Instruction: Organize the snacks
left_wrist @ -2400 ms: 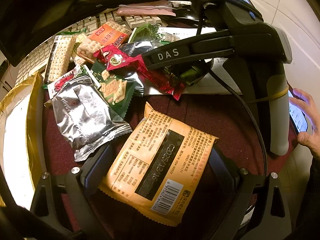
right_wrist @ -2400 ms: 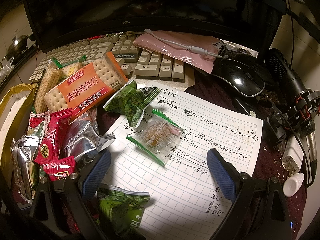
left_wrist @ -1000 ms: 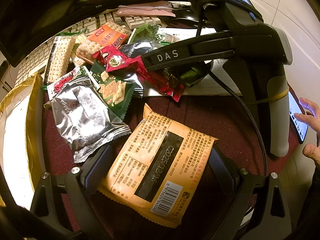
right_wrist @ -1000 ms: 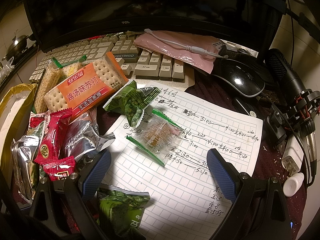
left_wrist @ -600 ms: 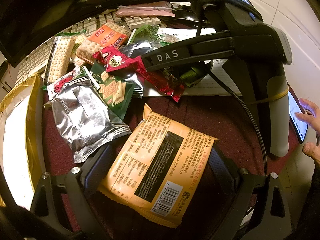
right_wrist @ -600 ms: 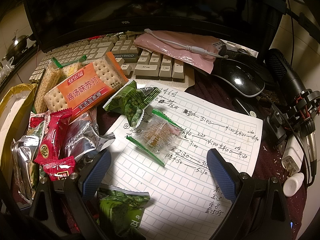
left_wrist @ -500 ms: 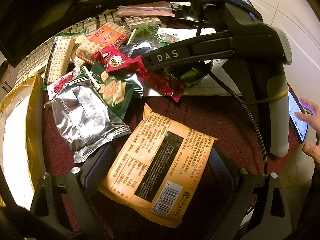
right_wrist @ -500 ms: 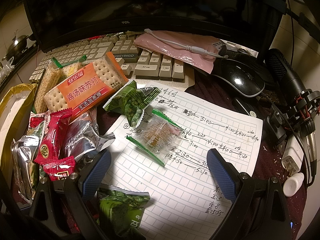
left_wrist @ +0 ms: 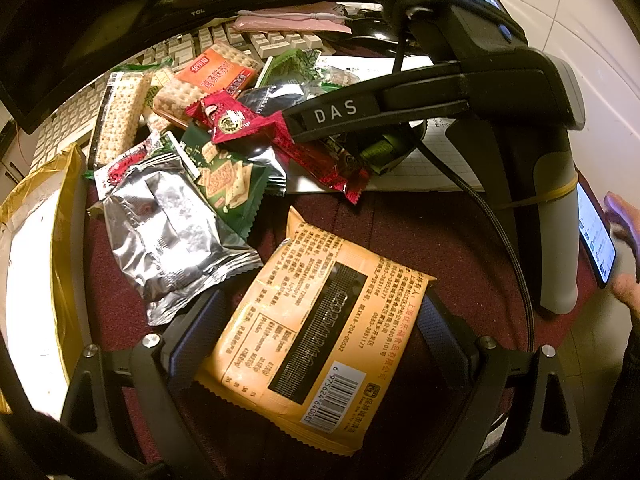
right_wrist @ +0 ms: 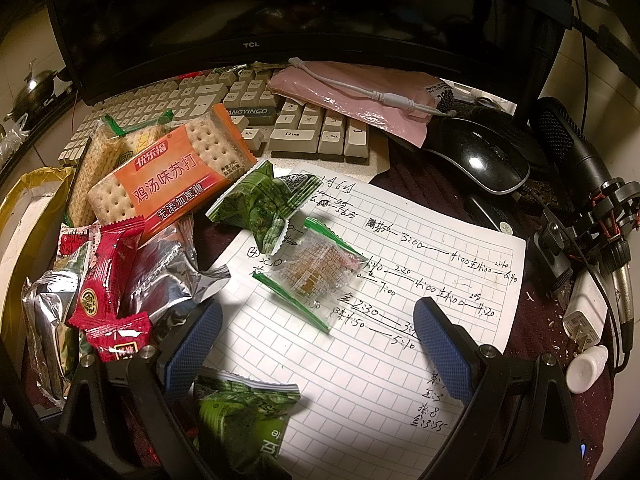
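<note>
- Cluttered desk under a dark monitor (right_wrist: 280, 8); maroon cloth (left_wrist: 420, 240) as work surface, keyboard (right_wrist: 192, 100) far, handwritten sheet (right_wrist: 380, 280) right.
- Snack heap (left_wrist: 192, 128) left of centre, overlapping keyboard and sheet.
- Orange packet (left_wrist: 316, 324) nearest, lying between the spread jaws of the left tongs (left_wrist: 316, 320); contact with either pad not discernible.
- Right tongs (right_wrist: 316, 340) spread, empty, above the sheet; clear green-edged wrapper (right_wrist: 316, 268) just beyond, green pouch (right_wrist: 244, 404) under the left jaw.
- Risk, as judged: slippery film sliding or crumpling on closure; silver packet (left_wrist: 168, 236) beside the left jaw dragged along.
</note>
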`<state>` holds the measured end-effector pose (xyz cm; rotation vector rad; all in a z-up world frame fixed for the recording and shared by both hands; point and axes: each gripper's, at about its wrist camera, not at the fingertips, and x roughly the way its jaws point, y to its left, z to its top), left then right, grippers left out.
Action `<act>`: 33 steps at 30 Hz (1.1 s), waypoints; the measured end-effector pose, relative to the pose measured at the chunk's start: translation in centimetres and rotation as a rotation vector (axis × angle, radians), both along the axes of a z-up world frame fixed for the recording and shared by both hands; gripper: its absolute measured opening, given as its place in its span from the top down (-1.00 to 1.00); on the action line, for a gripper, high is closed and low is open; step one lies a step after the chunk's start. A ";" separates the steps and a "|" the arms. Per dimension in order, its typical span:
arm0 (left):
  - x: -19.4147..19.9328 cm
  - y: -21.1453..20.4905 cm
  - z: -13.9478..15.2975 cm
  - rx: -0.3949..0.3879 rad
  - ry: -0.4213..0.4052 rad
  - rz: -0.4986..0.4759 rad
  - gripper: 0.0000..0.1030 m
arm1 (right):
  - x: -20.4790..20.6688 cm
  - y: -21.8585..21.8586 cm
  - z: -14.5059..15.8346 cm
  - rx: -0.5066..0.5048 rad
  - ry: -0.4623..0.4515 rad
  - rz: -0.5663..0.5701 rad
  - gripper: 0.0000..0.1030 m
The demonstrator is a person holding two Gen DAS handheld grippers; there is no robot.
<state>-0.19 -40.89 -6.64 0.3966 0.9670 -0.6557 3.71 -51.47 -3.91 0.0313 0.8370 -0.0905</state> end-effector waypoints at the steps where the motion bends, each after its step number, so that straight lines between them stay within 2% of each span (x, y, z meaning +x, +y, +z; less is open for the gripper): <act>1: 0.0 0.0 0.0 0.000 -0.001 0.000 -0.85 | 0.0 -0.1 0.1 0.000 0.000 0.000 -0.88; 29: 0.1 -0.1 -0.1 -0.002 -0.002 -0.002 -0.85 | 0.4 -0.2 -0.1 0.000 -0.002 0.000 -0.88; 30: 0.2 -0.1 -0.1 -0.003 -0.001 -0.003 -0.83 | 0.4 0.0 -0.1 0.000 -0.002 0.000 -0.88; 33: -0.1 0.0 0.2 -0.008 -0.007 -0.009 -0.63 | 0.5 0.0 -0.1 0.000 -0.002 0.000 -0.88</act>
